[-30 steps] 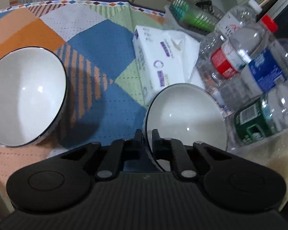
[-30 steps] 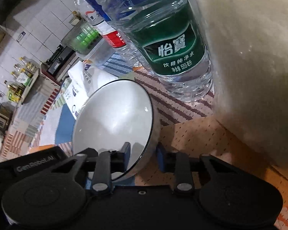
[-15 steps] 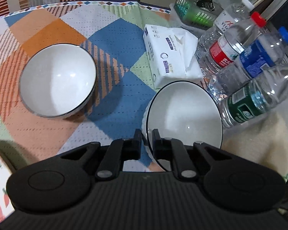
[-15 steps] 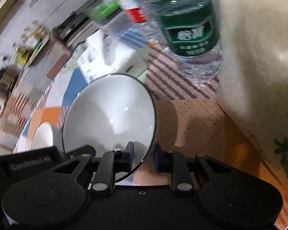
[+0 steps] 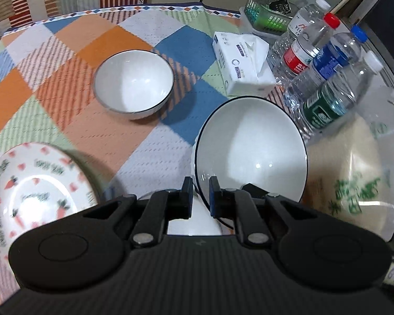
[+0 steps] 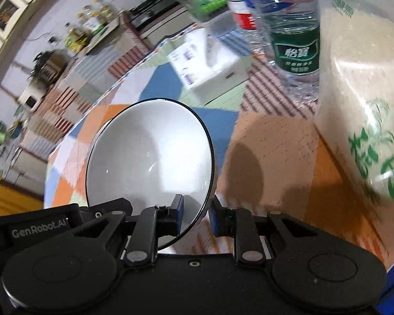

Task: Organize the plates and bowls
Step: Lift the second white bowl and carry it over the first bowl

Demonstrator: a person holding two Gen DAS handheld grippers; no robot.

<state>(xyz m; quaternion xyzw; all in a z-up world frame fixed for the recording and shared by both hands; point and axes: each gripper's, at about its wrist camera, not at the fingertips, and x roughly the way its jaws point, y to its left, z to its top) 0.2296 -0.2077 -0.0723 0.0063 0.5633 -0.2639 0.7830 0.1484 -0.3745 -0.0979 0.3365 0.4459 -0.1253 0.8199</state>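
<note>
White black-rimmed bowl (image 5: 252, 147) hangs above the checked tablecloth (image 5: 134, 34) — left gripper (image 5: 200, 197) and right gripper (image 6: 195, 216) both clamp its rim.

**Lighting and picture quality**

We note dim, cool indoor light from overhead. Small glare spots sit inside the held bowl (image 5: 252, 152); soft shadows fall on the cloth (image 6: 273, 141). The right wrist view is motion-smeared at top and right; the patterned plate (image 5: 31, 191) is blurred. Strong fisheye bending at all edges.
</note>
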